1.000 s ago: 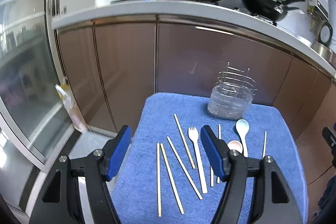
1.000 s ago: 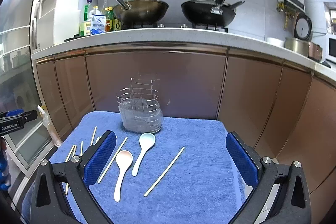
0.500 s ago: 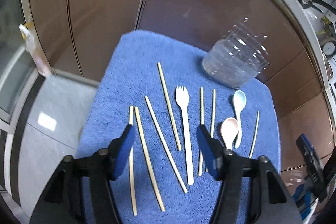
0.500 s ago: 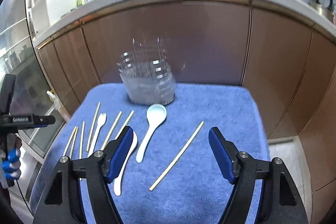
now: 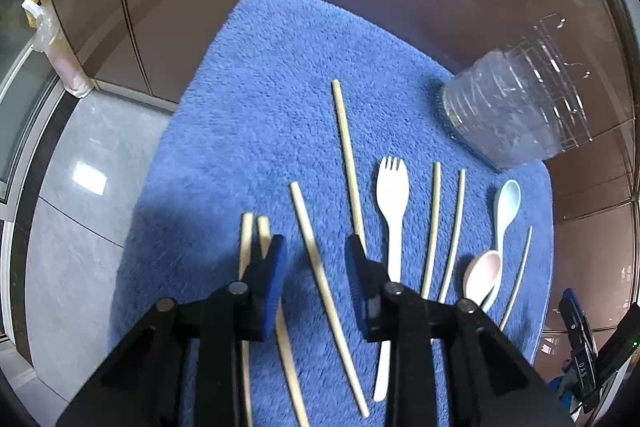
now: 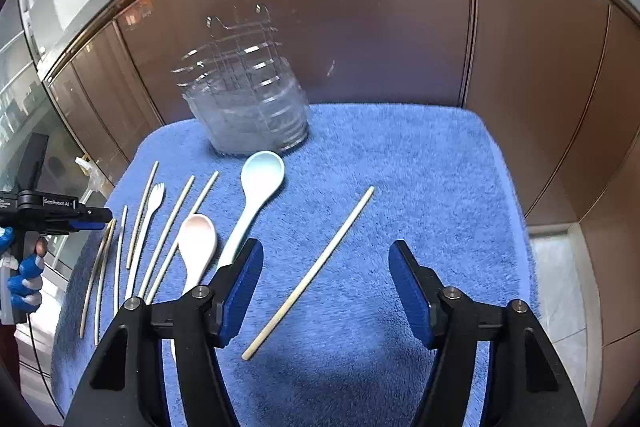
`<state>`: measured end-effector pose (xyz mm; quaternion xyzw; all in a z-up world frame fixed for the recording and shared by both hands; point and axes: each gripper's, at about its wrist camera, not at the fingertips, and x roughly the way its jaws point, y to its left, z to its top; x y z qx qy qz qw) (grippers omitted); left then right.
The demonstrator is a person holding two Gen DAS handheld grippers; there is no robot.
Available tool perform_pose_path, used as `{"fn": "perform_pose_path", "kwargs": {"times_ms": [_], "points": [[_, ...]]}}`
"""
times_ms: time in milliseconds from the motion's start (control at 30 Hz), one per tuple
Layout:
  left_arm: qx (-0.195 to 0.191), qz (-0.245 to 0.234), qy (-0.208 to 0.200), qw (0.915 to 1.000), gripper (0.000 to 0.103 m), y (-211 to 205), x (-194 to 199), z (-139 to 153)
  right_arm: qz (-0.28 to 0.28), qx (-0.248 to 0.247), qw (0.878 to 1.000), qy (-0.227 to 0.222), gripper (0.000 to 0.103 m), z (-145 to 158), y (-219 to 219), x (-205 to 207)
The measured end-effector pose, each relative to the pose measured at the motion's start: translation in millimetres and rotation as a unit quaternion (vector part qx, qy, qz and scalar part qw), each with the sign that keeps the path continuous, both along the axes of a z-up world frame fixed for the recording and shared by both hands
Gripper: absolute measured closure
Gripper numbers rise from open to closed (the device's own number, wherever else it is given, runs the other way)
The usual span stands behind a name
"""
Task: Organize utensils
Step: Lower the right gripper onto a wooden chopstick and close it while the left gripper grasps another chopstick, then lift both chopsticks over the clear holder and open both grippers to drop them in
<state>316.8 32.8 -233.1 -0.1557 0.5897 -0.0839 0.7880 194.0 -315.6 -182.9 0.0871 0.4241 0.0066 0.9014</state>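
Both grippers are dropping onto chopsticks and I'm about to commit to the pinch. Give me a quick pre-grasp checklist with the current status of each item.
1. Left gripper straddles one chopstick only: ok. The pair lies outside its left finger and the long chopstick runs toward its right finger.
2. Left jaws closing, pads not yet on the stick: ok.
3. Right gripper has the lone chopstick between its fingers: ok, jaws closing with wide gaps on both sides.
4. Blue spoon clear of the right gripper's left finger: not ok, its handle ends right at that fingertip.
5. Holder upright and unobstructed: ok.
6. Fingertips down at towel level: cannot tell.
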Motion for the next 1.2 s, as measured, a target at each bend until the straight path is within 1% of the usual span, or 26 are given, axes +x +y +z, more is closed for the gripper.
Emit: {"fn": "perform_pose_path", "kwargs": {"times_ms": [67, 133, 233, 300, 433, 500, 533, 600, 733, 833, 900, 967, 1033, 1100, 1200], "points": [[0.000, 0.000, 0.011, 0.9999, 0.082, -3, 6, -5, -0.001, 0.006, 1.000, 0.009, 0.043, -4, -4, 2], [0.004, 0.004, 0.022, 0.9997, 0.084, -4, 12, -9, -0.003, 0.016, 1.000, 0.022, 0.047, -10, -9, 9], [0.008, 0.004, 0.042, 0.9991, 0.087, -7, 20, -18, -0.002, 0.035, 0.998, 0.043, 0.057, -18, -15, 22], [0.014, 0.005, 0.046, 0.9988, 0.089, -9, 23, -20, -0.005, 0.050, 0.997, 0.060, 0.065, -24, -20, 34], [0.032, 0.005, 0.052, 0.9981, 0.091, -13, 26, -20, -0.021, 0.053, 0.994, 0.094, 0.071, -33, -29, 65], [0.040, 0.007, 0.056, 0.9976, 0.092, -16, 28, -19, -0.025, 0.063, 0.991, 0.119, 0.077, -39, -33, 83], [0.041, 0.009, 0.057, 0.9975, 0.092, -17, 28, -19, -0.027, 0.064, 0.989, 0.132, 0.078, -42, -34, 91], [0.046, 0.011, 0.060, 0.9971, 0.093, -18, 29, -19, -0.027, 0.057, 0.986, 0.157, 0.081, -48, -31, 104], [0.064, 0.007, 0.058, 0.9962, 0.094, -24, 31, -18, -0.026, 0.021, 0.979, 0.200, 0.085, -58, -21, 125], [0.077, 0.006, 0.057, 0.9954, 0.096, -27, 30, -17, -0.031, -0.006, 0.977, 0.210, 0.088, -59, -13, 132], [0.074, 0.014, 0.058, 0.9955, 0.097, -26, 30, -17, -0.031, -0.013, 0.977, 0.213, 0.091, -58, -8, 134], [0.064, 0.024, 0.058, 0.9960, 0.098, -22, 29, -17, -0.036, -0.005, 0.977, 0.210, 0.094, -56, -8, 133], [0.053, 0.028, 0.049, 0.9970, 0.098, -18, 25, -15, -0.039, 0.011, 0.978, 0.203, 0.097, -53, -8, 128], [0.049, 0.025, 0.038, 0.9977, 0.098, -16, 19, -11, -0.036, 0.016, 0.981, 0.190, 0.098, -42, -6, 120], [0.038, 0.023, 0.014, 0.9989, 0.098, -14, 6, 3, -0.028, 0.026, 0.986, 0.163, 0.098, -25, -4, 101]]}}
